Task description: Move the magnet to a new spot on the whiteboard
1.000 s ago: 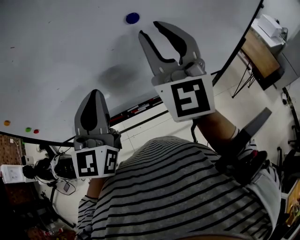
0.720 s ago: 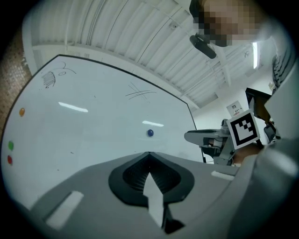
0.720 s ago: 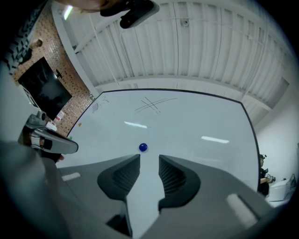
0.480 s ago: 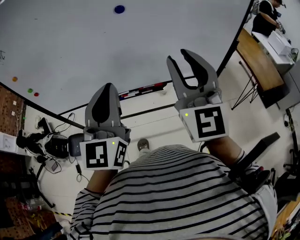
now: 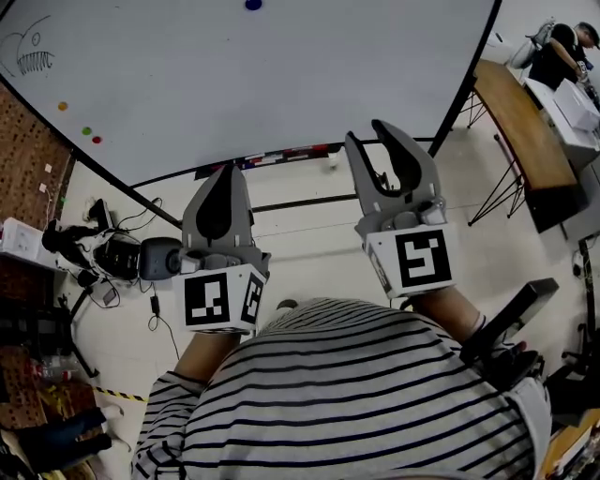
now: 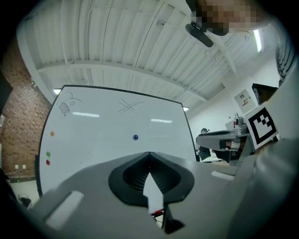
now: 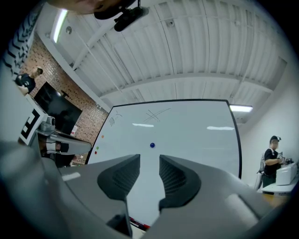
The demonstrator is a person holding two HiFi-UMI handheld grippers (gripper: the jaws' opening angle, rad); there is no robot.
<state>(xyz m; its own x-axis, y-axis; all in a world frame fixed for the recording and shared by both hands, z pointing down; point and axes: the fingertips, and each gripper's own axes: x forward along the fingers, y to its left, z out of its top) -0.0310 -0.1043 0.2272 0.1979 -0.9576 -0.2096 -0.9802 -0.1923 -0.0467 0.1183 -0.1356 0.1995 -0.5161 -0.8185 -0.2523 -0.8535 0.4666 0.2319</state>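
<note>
Whiteboard (image 5: 281,84) fills the upper head view, and the magnet (image 5: 253,4) sticks on it at the top edge, well apart from both grippers. From the right gripper (image 5: 370,139) it lies at 11 o'clock. Its jaws stand apart with nothing between, and in its own view the magnet sits at 12 o'clock over the gap. The left gripper (image 5: 225,173) is clenched and empty. The magnet is small, round and dark blue, with no long axis.
</note>
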